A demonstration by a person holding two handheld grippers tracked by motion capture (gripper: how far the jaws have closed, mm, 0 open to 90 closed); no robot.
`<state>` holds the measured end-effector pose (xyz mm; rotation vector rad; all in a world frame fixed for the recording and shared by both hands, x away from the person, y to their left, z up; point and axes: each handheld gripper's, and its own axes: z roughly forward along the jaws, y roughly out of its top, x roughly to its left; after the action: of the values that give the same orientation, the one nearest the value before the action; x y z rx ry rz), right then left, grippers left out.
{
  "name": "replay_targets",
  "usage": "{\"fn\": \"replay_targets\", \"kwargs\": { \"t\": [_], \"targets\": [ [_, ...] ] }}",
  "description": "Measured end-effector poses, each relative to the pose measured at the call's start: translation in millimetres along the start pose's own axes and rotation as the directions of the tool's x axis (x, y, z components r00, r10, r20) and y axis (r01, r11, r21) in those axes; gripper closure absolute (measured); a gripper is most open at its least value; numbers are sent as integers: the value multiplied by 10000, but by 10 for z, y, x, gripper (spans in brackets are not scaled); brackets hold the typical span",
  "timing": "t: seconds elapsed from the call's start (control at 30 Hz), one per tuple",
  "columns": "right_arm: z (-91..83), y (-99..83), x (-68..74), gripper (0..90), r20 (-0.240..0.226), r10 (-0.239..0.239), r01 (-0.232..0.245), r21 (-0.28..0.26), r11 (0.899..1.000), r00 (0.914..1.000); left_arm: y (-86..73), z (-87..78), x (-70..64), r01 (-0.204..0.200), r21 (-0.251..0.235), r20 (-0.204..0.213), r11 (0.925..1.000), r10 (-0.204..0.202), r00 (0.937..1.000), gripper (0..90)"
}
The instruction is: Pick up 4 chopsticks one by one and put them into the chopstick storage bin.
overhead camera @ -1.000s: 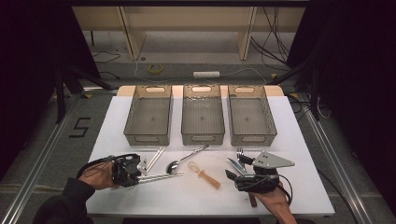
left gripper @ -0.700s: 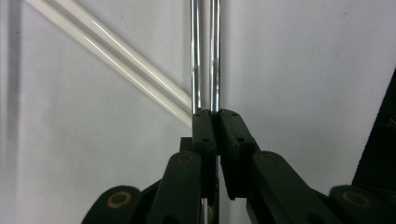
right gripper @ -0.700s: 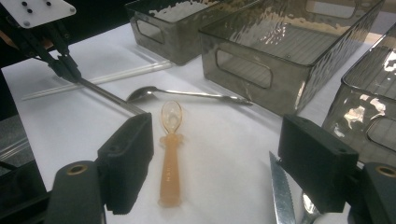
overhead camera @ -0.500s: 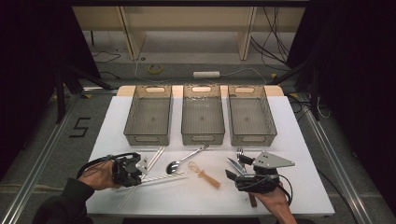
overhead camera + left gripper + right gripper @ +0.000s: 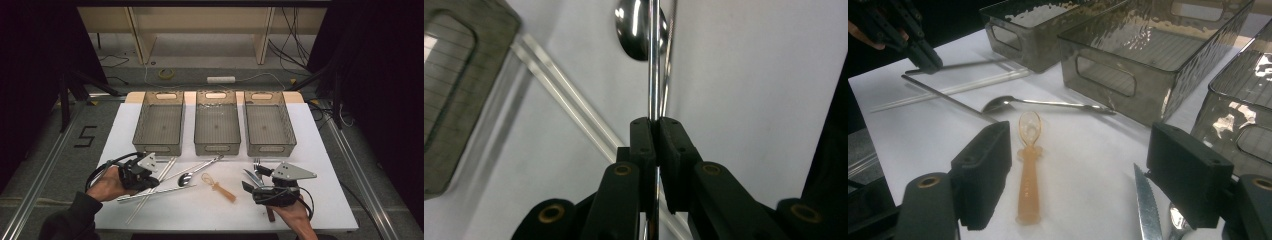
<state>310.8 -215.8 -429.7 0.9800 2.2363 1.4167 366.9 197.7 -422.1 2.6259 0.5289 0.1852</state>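
My left gripper (image 5: 153, 181) (image 5: 655, 122) is shut on a thin metal chopstick (image 5: 654, 75) (image 5: 172, 190) that lies low over the white table (image 5: 200, 215). Just past the chopstick's far end rests a metal spoon (image 5: 639, 30) (image 5: 188, 177). My right gripper (image 5: 252, 179) (image 5: 1078, 150) is open at the front right. An orange plastic spoon (image 5: 1028, 165) (image 5: 220, 187) lies on the table ahead of its left jaw. A serrated knife (image 5: 1148, 210) (image 5: 250, 175) sits by its right jaw. Far off in the right gripper view, the left gripper (image 5: 923, 50) is also seen.
Three grey see-through bins (image 5: 159, 125) (image 5: 216, 125) (image 5: 268, 125) stand in a row at the back, all with bare floors. Clear chopsticks (image 5: 167, 167) (image 5: 564, 100) cross under the metal one. A fork (image 5: 257, 162) lies near the knife.
The left gripper has shifted slightly away from the person, still shut on the metal chopstick. The right gripper has stayed put.
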Motion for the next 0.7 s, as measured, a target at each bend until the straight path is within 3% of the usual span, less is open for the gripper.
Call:
{"fn": "replay_targets", "kwargs": {
  "t": [0.2,0.3,0.43,0.6,0.7],
  "targets": [
    [1,2,4,269,42,9,-9,-4,10000,10000,-1,-69,79,1063,-919,-332,9901,-1097,9934,848],
    [-1,-1,-3,269,29,49,-49,1,10000,10000,14,-110,130,1166,-1034,-653,9878,-1237,9902,848],
    [-3,-1,-10,269,43,22,-22,-107,9999,10000,35,-140,198,1664,-1531,-763,9741,-1795,9808,848],
    [-2,0,-12,269,45,70,-70,-72,9999,10000,45,-200,330,1987,-1948,-887,9605,-2190,9717,849],
    [-3,1,-11,269,24,56,-56,-74,10000,10000,47,-267,410,2246,-2289,-1056,9472,-2535,9616,848]
  ]
}}
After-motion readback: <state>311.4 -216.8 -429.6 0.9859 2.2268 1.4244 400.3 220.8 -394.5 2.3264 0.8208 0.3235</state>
